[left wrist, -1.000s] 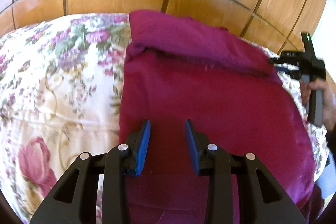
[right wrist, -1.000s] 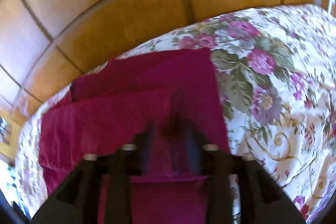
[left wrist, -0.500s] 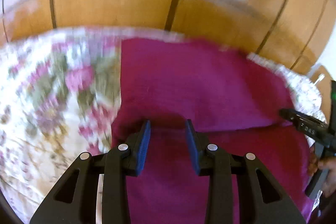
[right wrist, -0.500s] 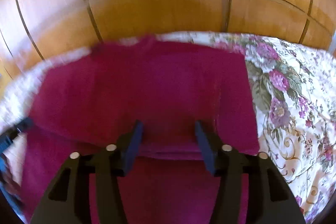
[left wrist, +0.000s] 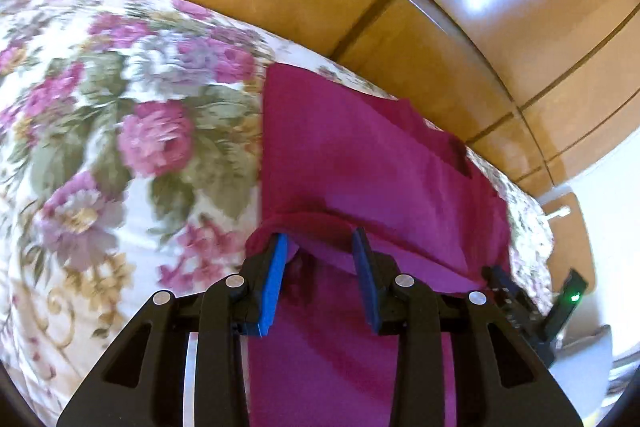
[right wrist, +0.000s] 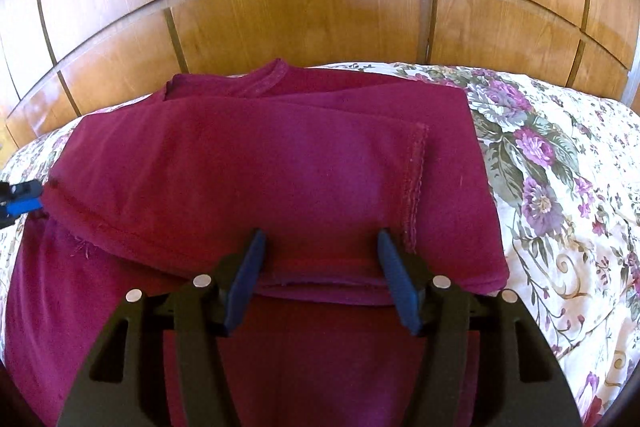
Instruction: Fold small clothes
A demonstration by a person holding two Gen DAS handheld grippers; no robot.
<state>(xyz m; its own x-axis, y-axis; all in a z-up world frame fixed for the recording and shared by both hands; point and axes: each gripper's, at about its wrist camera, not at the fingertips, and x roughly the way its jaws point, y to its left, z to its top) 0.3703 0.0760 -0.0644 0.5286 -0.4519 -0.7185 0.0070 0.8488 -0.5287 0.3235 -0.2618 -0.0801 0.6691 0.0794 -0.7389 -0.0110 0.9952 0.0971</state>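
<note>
Two grippers sit at the near edge of one dark red garment spread on a flowered bedspread. The right gripper has its fingers spread wide, with the folded-over edge of the cloth lying between them and nothing pinched. The left gripper also has its blue-padded fingers apart; a lifted lip of the fabric drapes over the tips, but whether the pads press on it cannot be told. In the left wrist view the right gripper shows at the garment's other side, a green light on its body. Nearest the cameras a single flat layer of the cloth runs toward the lens; on top of it, a little farther, lies a second layer folded down, its lower edge forming a thick rounded fold across the width. A stitched hem runs down the upper layer on the right, and a few loose threads show at its left corner. Farther still, a ribbed neckline curves at the garment's far edge. Beyond the bed stand glossy wooden panels.
</note>
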